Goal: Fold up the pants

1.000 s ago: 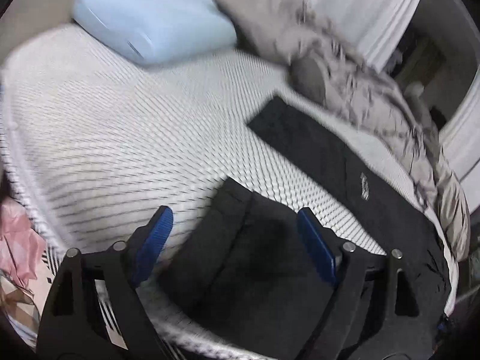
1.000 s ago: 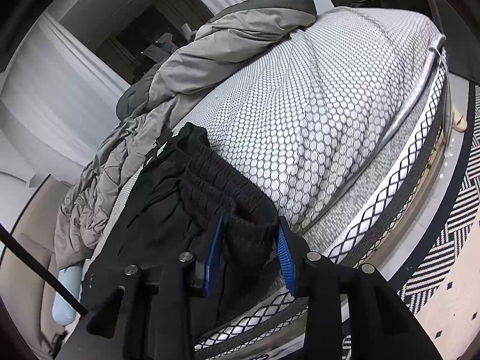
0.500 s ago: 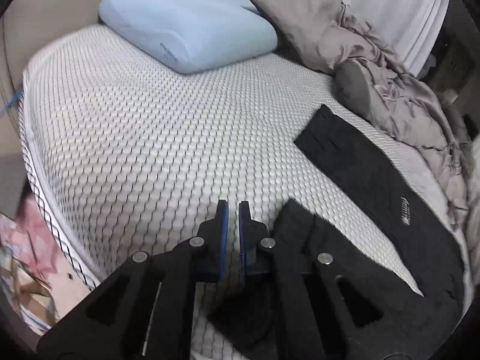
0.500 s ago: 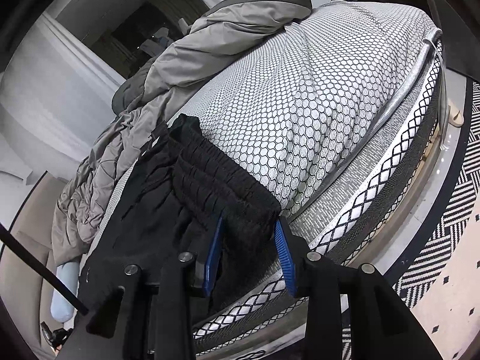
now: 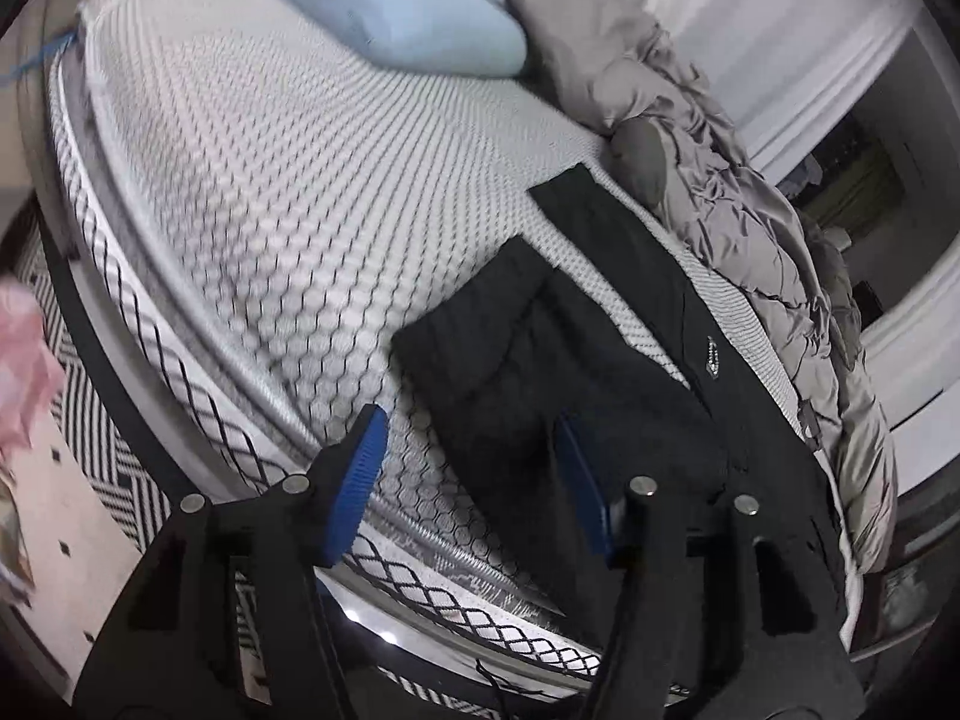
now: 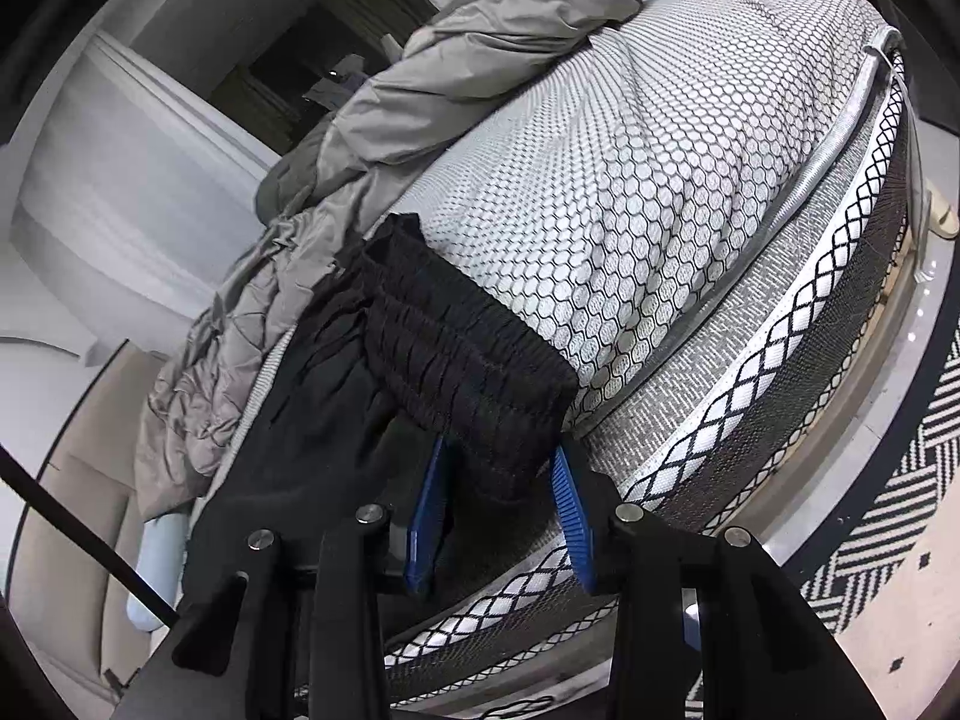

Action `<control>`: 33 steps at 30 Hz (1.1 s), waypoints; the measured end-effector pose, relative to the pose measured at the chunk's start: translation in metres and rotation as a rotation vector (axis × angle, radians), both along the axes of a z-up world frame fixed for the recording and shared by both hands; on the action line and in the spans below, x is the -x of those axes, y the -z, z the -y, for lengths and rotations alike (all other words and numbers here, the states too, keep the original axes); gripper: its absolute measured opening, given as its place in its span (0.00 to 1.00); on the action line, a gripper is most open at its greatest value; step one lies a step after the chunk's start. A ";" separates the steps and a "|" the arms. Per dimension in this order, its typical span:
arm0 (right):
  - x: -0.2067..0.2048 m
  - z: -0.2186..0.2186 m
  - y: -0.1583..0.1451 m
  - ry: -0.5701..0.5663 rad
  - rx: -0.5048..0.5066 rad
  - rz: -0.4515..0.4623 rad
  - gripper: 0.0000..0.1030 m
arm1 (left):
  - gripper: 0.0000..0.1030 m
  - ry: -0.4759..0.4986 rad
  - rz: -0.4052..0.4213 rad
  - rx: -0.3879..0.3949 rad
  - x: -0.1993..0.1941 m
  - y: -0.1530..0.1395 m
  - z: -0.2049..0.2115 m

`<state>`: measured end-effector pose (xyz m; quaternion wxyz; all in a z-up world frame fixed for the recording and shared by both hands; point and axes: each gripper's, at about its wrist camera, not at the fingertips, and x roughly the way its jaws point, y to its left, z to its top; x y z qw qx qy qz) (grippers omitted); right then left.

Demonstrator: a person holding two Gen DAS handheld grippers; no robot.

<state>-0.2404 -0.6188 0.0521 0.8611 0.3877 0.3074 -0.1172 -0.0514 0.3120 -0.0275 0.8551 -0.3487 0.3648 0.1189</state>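
Black pants [image 5: 540, 360] lie along the near edge of the mattress [image 5: 270, 180], both legs stretching away toward the duvet. My left gripper [image 5: 471, 420] hovers over the nearer leg's end. Its jaws are opening: the left pad is over bare mattress, the right pad over the cloth, and neither presses on it. In the right wrist view the ribbed waistband [image 6: 468, 348] of the pants hangs over the mattress edge, and my right gripper [image 6: 498, 456] is shut on its lower corner.
A light blue pillow [image 5: 384, 6] lies at the head of the bed. A crumpled grey duvet [image 5: 750, 210] runs along the far side beside the pants. Below the bed's edge is a black-and-white patterned rug [image 6: 888, 540]. Something pink [image 5: 18, 372] shows at the far left.
The left gripper was open over the leg, shut beside it on nothing, and now stands partly open over the leg's end, pulled back toward the bed's edge. The right gripper keeps its hold.
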 end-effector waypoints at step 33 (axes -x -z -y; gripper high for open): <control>-0.001 0.028 0.026 -0.064 -0.151 0.208 0.43 | 0.09 -0.003 0.000 -0.052 -0.042 0.025 0.002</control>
